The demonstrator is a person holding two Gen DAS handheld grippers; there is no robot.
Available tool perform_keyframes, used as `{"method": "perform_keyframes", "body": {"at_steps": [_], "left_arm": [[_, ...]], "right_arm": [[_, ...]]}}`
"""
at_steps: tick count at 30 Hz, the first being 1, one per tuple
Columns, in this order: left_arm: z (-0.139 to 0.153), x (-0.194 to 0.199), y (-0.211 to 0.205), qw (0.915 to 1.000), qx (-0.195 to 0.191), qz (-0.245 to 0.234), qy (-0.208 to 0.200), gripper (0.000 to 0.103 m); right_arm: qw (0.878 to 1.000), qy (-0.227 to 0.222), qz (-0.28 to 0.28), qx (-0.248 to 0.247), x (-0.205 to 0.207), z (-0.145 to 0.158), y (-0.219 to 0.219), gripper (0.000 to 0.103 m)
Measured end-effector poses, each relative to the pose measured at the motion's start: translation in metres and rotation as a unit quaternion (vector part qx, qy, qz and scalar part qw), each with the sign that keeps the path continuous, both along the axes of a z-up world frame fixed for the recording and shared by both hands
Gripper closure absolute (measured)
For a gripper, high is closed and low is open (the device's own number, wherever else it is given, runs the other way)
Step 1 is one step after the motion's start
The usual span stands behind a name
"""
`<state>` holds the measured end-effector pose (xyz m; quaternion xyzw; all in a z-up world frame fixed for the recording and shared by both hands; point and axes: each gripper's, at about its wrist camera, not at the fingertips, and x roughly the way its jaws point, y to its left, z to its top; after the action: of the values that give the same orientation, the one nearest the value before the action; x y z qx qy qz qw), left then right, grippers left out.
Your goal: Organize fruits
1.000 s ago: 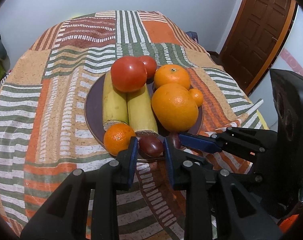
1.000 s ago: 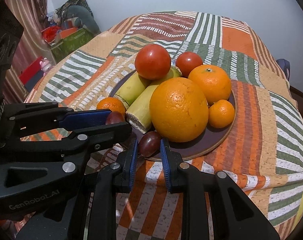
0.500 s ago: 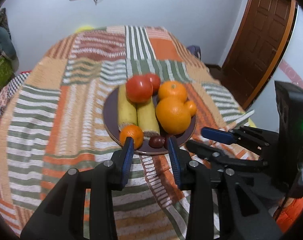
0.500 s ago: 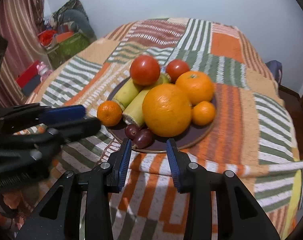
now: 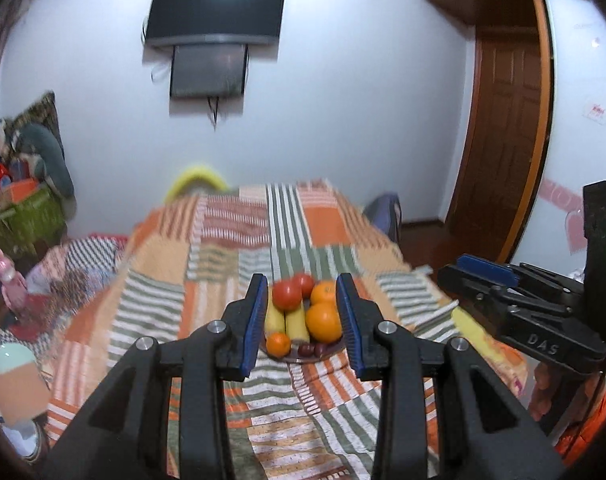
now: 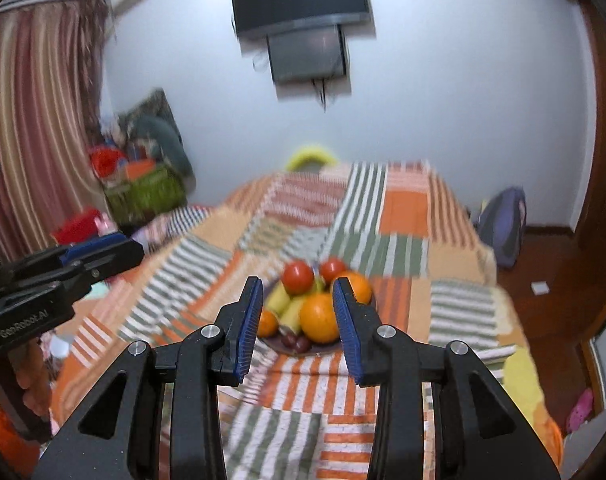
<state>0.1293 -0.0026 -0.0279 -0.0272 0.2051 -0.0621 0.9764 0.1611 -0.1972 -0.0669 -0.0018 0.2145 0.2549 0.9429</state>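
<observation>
A dark plate point(image 5: 293, 358) of fruit sits on the striped cloth point(image 5: 223, 264). It holds two tomatoes point(image 5: 287, 295), a big orange point(image 5: 323, 322), smaller oranges point(image 5: 278, 344), two yellow-green pieces point(image 5: 274, 320) and dark plums point(image 5: 305, 349). My left gripper point(image 5: 301, 322) is open and empty, well back from the plate. My right gripper point(image 6: 297, 317) is open and empty too, and the plate point(image 6: 279, 347) with its big orange point(image 6: 318, 317) shows far between its fingers. The right gripper also shows at the right of the left wrist view point(image 5: 487, 276).
A TV point(image 5: 215, 12) hangs on the far wall. A brown door point(image 5: 503, 140) is at the right. Baskets and clutter point(image 6: 143, 188) stand by the curtain point(image 6: 35, 128) at the left. A bag point(image 6: 503, 232) lies on the floor.
Both grippers let go of the dark plums, opened, and pulled far back and up from the plate. The plums now lie on the plate's near edge.
</observation>
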Motion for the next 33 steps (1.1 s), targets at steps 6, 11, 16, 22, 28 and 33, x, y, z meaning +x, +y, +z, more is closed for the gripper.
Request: {"method": "perform_keyframes", "body": {"at_steps": [6,11,16,22,28,33], "left_arm": [[0.032,-0.048,-0.005,0.9984,0.007,0.001,-0.056,0.063],[0.045,-0.074,-0.005,0.9960,0.005,0.014,-0.089,0.041],[0.051,-0.092,-0.007,0.9936,0.017,0.024,-0.109,0.029],[0.052,-0.099,-0.006,0.9927,0.017,0.030,-0.116,0.014],[0.048,-0.102,-0.005,0.9926,0.012,0.035,-0.116,0.003],[0.048,-0.102,-0.007,0.9926,0.010,0.037,-0.115,0.001]], "right_arm": [[0.997,-0.078,-0.001,0.022,-0.056,0.037,-0.003,0.063],[0.993,-0.111,-0.005,0.041,-0.077,0.051,-0.006,0.056],[0.990,-0.128,-0.023,0.053,-0.083,0.052,-0.011,0.024],[0.988,-0.140,-0.039,0.052,-0.092,0.053,-0.011,0.013],[0.984,-0.162,-0.058,0.036,-0.102,0.049,-0.009,0.000],[0.984,-0.164,-0.060,0.031,-0.104,0.050,-0.007,0.000]]}}
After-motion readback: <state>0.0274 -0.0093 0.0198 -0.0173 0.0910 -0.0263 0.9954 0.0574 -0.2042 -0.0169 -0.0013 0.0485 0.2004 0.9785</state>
